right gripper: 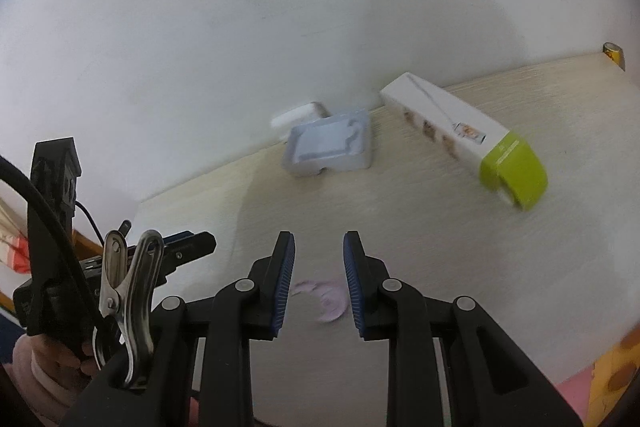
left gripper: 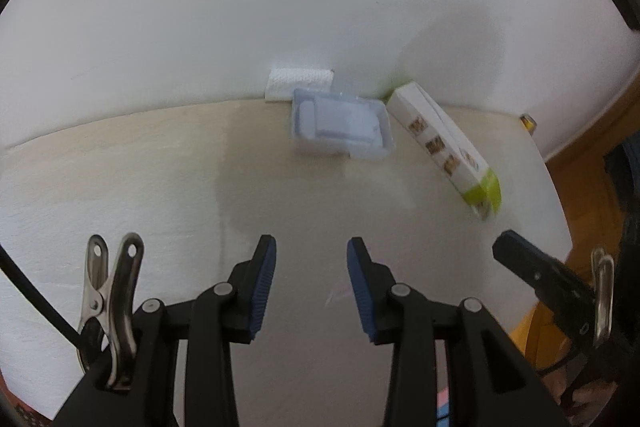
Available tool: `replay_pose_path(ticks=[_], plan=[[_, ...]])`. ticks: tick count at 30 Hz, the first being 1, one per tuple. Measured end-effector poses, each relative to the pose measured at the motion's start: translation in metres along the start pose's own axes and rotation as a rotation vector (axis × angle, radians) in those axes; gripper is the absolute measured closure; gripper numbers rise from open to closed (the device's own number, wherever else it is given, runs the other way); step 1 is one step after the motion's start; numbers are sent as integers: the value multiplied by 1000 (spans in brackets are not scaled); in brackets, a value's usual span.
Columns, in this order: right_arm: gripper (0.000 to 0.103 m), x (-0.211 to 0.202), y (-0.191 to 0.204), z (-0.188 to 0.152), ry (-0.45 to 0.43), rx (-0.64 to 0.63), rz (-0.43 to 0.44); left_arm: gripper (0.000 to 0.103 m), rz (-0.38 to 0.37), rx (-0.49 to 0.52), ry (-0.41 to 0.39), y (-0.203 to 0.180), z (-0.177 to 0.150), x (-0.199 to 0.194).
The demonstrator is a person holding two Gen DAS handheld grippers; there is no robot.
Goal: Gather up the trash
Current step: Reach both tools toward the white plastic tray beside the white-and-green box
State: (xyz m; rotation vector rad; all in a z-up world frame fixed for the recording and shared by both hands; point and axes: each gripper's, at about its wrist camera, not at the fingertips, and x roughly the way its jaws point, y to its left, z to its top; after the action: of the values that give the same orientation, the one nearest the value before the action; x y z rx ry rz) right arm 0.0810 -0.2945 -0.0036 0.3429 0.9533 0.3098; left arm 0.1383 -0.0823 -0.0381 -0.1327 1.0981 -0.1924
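Left tool (left gripper: pixel 311 251): jaws part open, nothing between.
Right tool (right gripper: pixel 319 247): jaws part open, empty; thin pale purple scrap (right gripper: pixel 330 301) on desk beneath tips.
Clear plastic blister tray (left gripper: pixel 340 125): ahead of both tools, by wall.
White-and-lime long cardboard box (left gripper: pixel 444 143): ahead-right, beside tray.
Folded white tissue (left gripper: pixel 298 81): behind tray, against wall.
Pale wood desk (left gripper: pixel 120 167): carries all.

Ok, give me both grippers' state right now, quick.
Left gripper: open, nothing between the pads.
Right gripper: open, holding nothing.
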Motion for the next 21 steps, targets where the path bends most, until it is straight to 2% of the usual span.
replay_pose_path(ticks=[7, 15, 21], plan=[[76, 24, -28, 32, 32, -23, 36, 65, 57, -49, -32, -10, 31, 30], [76, 75, -36, 62, 65, -14, 73, 65, 114, -66, -44, -3, 62, 66], [76, 109, -34, 78, 88, -24, 48, 65, 160, -71, -45, 4, 82, 89]])
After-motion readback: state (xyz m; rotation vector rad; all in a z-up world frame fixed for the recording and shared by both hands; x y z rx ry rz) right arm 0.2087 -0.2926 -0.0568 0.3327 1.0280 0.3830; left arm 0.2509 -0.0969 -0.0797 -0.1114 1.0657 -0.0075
